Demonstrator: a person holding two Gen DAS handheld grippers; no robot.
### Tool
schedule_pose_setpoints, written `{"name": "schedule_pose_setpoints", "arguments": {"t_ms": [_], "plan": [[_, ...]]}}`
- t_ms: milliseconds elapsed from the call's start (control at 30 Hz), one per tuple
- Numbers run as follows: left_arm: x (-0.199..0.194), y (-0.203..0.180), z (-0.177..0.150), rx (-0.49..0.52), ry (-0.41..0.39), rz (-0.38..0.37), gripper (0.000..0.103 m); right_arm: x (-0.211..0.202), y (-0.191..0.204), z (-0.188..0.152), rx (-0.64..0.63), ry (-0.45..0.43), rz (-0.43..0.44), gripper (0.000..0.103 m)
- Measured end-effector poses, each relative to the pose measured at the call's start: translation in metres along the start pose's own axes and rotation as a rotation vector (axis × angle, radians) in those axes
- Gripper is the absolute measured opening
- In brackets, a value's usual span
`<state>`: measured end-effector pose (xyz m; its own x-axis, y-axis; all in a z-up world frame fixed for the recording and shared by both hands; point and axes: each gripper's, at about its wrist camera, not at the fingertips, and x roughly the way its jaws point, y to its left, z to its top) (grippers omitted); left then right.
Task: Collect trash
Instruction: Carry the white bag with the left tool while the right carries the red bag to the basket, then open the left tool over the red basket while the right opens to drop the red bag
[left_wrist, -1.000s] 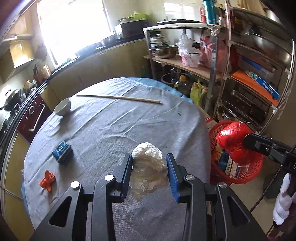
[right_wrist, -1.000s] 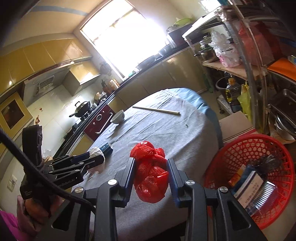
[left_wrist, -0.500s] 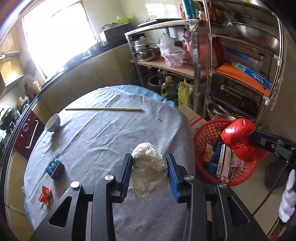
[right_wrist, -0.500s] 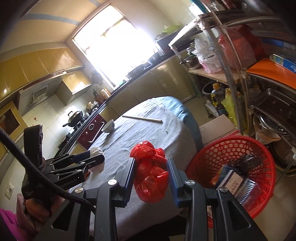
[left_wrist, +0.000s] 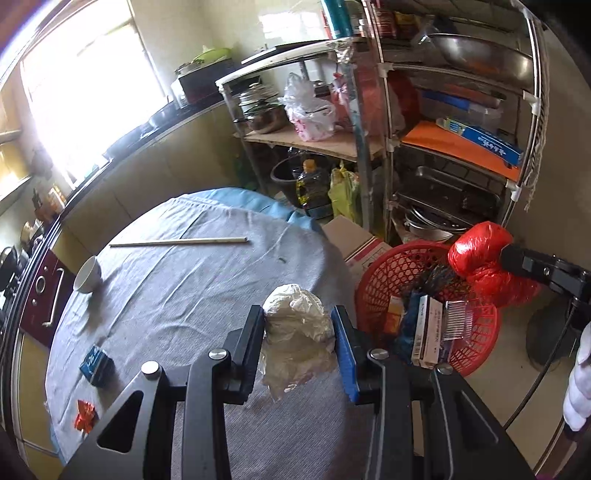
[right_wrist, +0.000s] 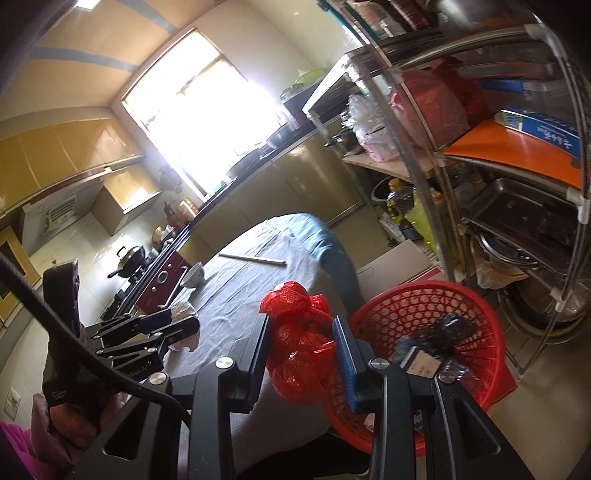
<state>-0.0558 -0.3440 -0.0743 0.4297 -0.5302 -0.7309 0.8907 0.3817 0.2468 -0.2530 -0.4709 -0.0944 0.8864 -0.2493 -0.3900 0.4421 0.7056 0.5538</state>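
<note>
My left gripper (left_wrist: 298, 325) is shut on a crumpled white plastic bag (left_wrist: 295, 328), held above the right side of the grey-clothed table (left_wrist: 177, 295). My right gripper (right_wrist: 301, 332) is shut on a crumpled red plastic bag (right_wrist: 299, 332), held at the left rim of the red trash basket (right_wrist: 480, 332). In the left wrist view the red bag (left_wrist: 480, 258) hangs over the far right of the red basket (left_wrist: 373, 280), which holds boxes and wrappers. A blue packet (left_wrist: 95, 363) and a red wrapper (left_wrist: 85, 415) lie on the table's left.
A white bowl (left_wrist: 88, 275) and a long stick (left_wrist: 177, 242) lie on the far part of the table. A cardboard box (left_wrist: 354, 240) and a metal shelf rack (left_wrist: 443, 147) with pots stand right of the table, behind the basket. A kitchen counter (left_wrist: 129, 147) runs along the back.
Both grippers moved right toward the basket with their bags. The red bag went from over the table's edge to the basket's rim. The basket now shows closer and fuller in both views.
</note>
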Motion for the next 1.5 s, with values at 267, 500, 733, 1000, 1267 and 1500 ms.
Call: {"name": "schedule_pose_setpoints", "arguments": {"t_ms": [267, 500, 733, 1000, 1267, 1500], "plan": [[0.009, -0.015, 0.012, 0.020, -0.009, -0.054, 0.039, -0.012, -0.022, 0.005, 0.034, -0.035, -0.045, 0.037], [0.021, -0.022, 0.025, -0.016, -0.029, -0.199, 0.039, -0.020, -0.049, 0.008, 0.102, -0.063, -0.098, 0.037], [0.043, -0.046, 0.034, -0.007, -0.003, -0.271, 0.039, -0.020, -0.076, 0.003, 0.167, -0.060, -0.143, 0.037], [0.080, -0.079, 0.035, 0.023, 0.060, -0.316, 0.039, -0.015, -0.108, -0.006, 0.244, -0.043, -0.205, 0.037], [0.118, -0.097, 0.023, 0.031, 0.136, -0.327, 0.039, -0.002, -0.129, -0.018, 0.299, 0.000, -0.239, 0.037], [0.122, -0.101, 0.018, 0.054, 0.143, -0.302, 0.042, 0.013, -0.133, -0.027, 0.319, 0.055, -0.213, 0.037]]}}
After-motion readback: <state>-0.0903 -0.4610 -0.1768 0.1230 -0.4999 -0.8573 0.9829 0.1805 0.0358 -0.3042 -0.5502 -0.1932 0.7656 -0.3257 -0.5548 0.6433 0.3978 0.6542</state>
